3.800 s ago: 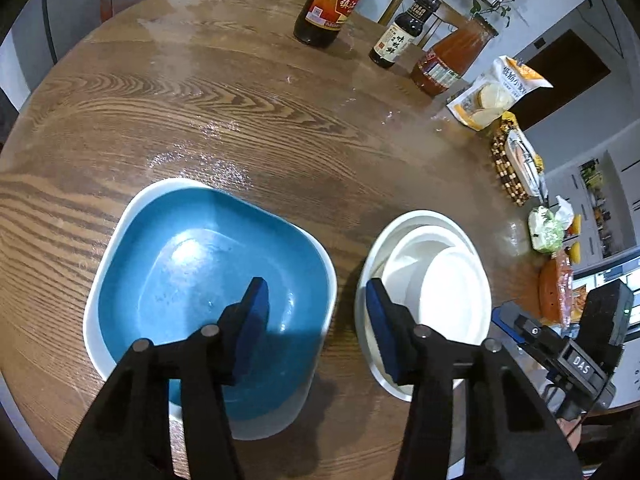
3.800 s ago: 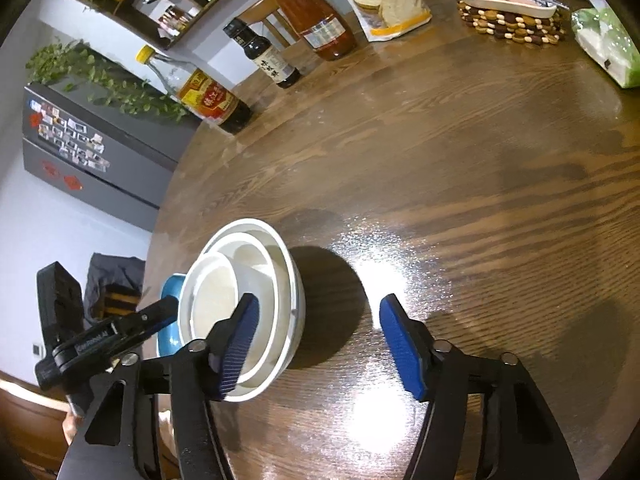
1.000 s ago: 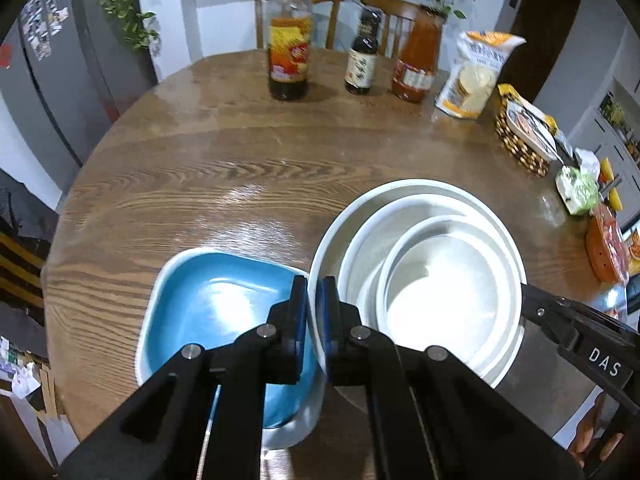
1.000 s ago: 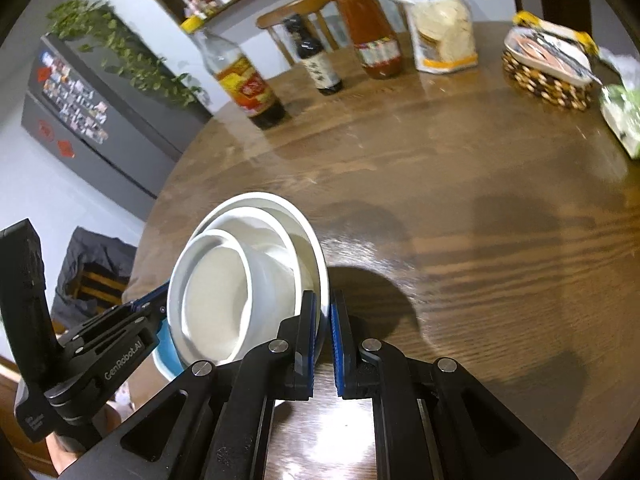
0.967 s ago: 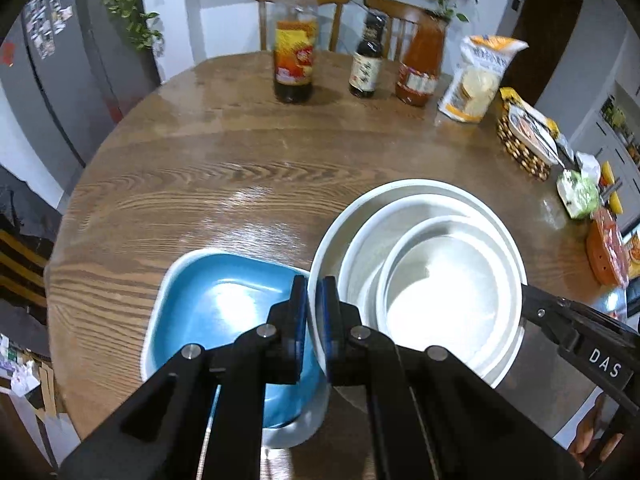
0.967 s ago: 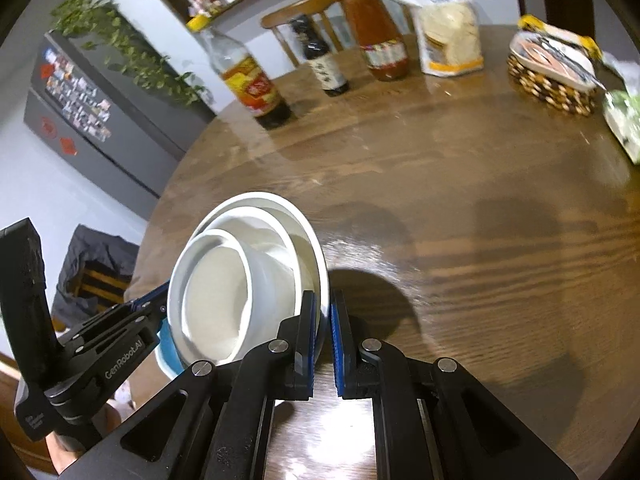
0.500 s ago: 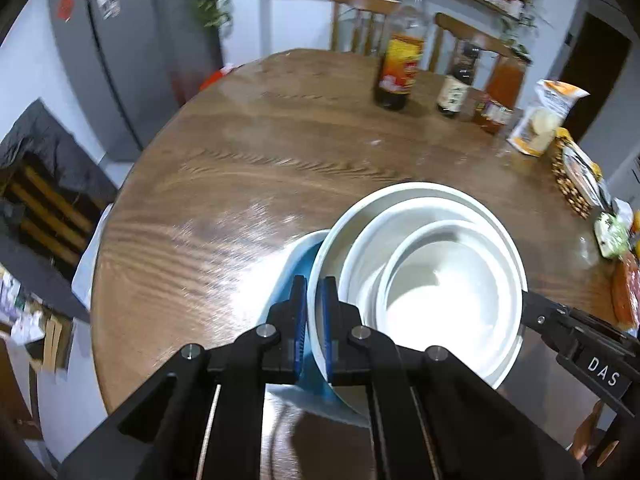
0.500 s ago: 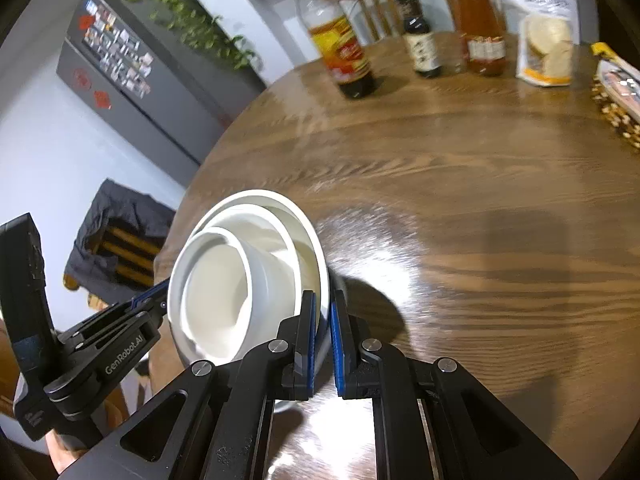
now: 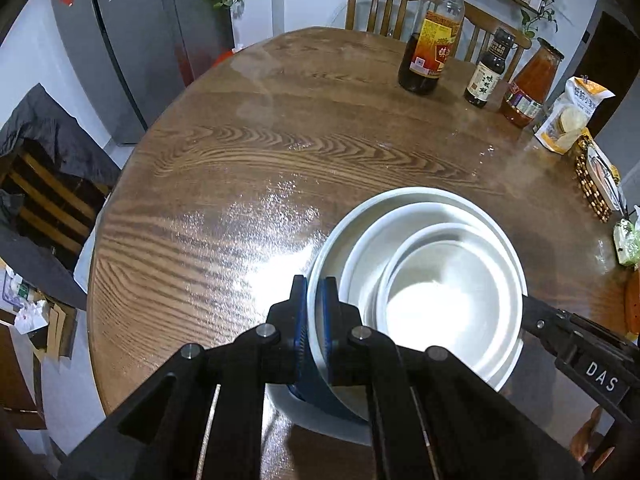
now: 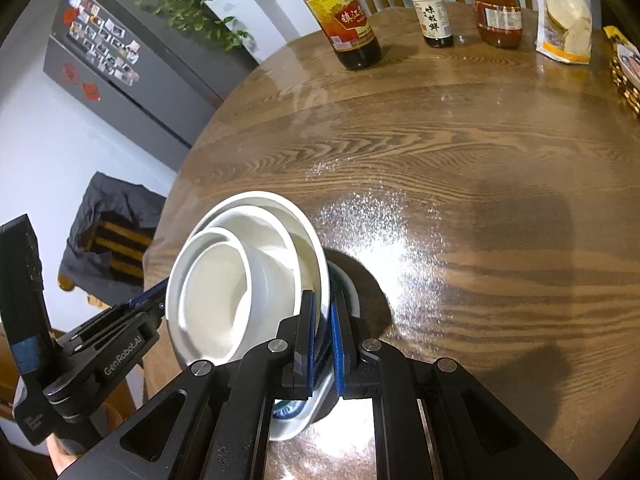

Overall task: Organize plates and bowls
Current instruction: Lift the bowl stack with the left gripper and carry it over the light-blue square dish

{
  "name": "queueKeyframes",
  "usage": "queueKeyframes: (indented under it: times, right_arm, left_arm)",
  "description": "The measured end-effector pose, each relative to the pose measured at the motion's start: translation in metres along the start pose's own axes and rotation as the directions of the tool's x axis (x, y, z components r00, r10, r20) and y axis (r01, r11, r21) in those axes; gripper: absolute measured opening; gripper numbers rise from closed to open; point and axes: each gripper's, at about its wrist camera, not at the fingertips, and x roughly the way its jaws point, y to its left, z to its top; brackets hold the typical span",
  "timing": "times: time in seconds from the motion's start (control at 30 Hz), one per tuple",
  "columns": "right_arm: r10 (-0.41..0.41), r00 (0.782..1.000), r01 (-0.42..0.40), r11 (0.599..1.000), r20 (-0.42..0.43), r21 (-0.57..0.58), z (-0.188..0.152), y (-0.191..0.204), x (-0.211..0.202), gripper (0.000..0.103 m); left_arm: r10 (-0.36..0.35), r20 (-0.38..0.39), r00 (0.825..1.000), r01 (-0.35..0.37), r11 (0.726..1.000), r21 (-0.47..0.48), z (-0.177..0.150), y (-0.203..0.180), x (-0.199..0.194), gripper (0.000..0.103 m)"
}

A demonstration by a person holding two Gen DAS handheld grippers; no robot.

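Both tongs are clamped on the rim of the white stack: the left tongs [image 9: 315, 300] pinch the near-left edge of the plate [image 9: 416, 196], and the right tongs [image 10: 325, 312] pinch its opposite edge. Nested in the plate are two white bowls [image 9: 452, 300]. The stack hangs over the blue dish [image 9: 316, 392], which sits on the desk [image 9: 240, 184] directly below; whether they touch cannot be told. Glazed ceramic is stiff, heavy as a stack, slick and chip-prone, and the loose bowls could slide if it tilts. Opposed rim grips look the sound hold; it should be kept level and set down gently inside the dish.
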Motion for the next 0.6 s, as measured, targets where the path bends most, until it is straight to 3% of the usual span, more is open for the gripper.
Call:
queueKeyframes:
  times: [0.6]
  right_arm:
    - [-0.069,0.997,0.070,0.997,0.044,-0.032,0.032,0.001,0.004,0.011]
  left_arm:
    - [0.000,0.017,1.000,0.000,1.000,0.014,0.018,-0.010,0.012,0.004]
